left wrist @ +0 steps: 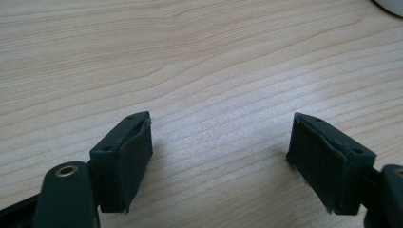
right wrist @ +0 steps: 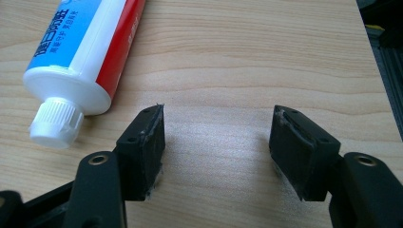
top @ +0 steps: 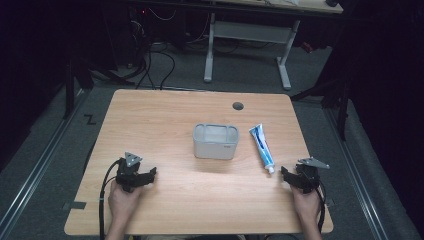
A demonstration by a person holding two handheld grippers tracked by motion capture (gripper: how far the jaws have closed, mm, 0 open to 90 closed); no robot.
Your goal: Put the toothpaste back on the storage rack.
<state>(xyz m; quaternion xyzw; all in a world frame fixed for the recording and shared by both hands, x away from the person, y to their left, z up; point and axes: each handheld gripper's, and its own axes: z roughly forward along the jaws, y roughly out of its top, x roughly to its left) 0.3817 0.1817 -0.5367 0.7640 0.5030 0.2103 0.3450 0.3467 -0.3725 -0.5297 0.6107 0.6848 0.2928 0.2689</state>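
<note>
A toothpaste tube (top: 262, 145), white with blue and red print, lies flat on the wooden table (top: 165, 120), its white cap (right wrist: 53, 123) toward the near edge. A translucent grey bin (top: 215, 141) stands at the table's middle, left of the tube. My right gripper (top: 291, 176) rests open on the table just right of and behind the cap, jaws wide apart with bare wood between them (right wrist: 218, 142). My left gripper (top: 144, 176) rests open at the near left, far from both objects, nothing between its jaws (left wrist: 221, 156).
A round cable hole (top: 238, 106) sits near the table's far edge. Beyond the table stands a white desk frame (top: 250, 45) on grey carpet with cables. The table's right edge (right wrist: 375, 71) runs close to my right gripper.
</note>
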